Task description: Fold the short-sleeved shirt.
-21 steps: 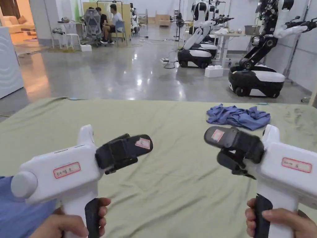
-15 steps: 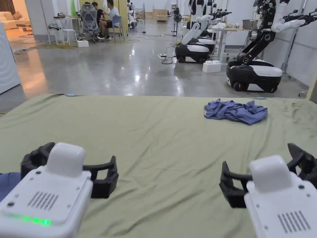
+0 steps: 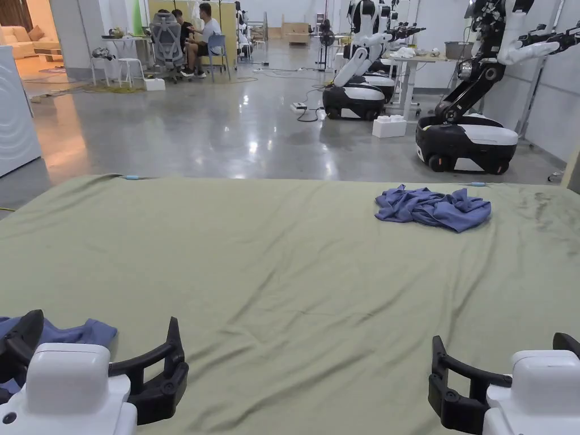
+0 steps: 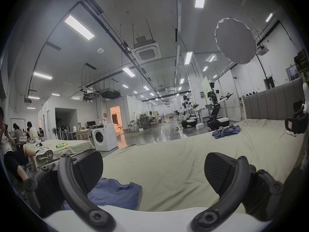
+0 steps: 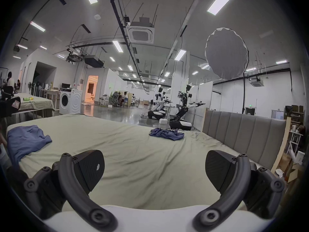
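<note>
Both grippers have dropped lower since earlier; the left gripper and right gripper gape wide, holding nothing. One crumpled blue short-sleeved shirt lies far across the olive-green sheeted bed, another blue garment beside the left jaws.

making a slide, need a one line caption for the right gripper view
Open right tool low over the green sheet, blue garments crumpled far ahead and at left.
</note>
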A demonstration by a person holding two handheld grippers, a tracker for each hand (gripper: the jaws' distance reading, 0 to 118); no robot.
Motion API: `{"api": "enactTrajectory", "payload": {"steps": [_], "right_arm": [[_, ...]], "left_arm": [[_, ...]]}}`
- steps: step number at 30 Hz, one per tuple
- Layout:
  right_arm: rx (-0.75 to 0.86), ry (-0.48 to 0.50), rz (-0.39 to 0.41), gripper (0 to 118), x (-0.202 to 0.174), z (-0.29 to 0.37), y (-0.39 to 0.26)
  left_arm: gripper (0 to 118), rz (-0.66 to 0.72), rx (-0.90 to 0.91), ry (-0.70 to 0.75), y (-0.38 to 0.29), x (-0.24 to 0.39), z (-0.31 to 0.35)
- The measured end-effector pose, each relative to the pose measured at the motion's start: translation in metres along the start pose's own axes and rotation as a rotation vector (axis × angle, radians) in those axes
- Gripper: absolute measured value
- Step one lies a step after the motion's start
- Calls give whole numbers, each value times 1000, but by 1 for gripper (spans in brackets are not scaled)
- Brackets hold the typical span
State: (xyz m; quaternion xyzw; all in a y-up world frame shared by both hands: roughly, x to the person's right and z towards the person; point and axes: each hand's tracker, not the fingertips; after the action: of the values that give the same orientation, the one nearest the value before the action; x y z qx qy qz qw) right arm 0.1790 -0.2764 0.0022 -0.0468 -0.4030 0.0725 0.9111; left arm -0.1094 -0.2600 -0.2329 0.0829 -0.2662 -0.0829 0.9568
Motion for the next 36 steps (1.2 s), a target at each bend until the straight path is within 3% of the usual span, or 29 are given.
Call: {"api": "enactTrajectory", "payload": {"steps": [5, 7, 16, 21, 34, 36], "right_arm": [[-13, -14, 5, 118, 1, 3, 3], [-15, -7, -22, 118, 3, 3, 5], [-13, 3, -76, 118, 4, 3, 7], [-16, -4, -76, 118, 3, 2, 8], [34, -93, -56, 118, 6, 7, 10], [18, -92, -56, 118, 7, 8, 14]], "left_arm": [[118, 35, -28, 3, 0, -4, 2], [118, 52, -54, -61, 0, -6, 4], [118, 75, -40, -1, 4, -7, 4], [118, 115, -53, -9, 4, -10, 2], [118, 54, -61, -3, 4, -9, 2], [118, 83, -66, -85, 5, -13, 2]]}}
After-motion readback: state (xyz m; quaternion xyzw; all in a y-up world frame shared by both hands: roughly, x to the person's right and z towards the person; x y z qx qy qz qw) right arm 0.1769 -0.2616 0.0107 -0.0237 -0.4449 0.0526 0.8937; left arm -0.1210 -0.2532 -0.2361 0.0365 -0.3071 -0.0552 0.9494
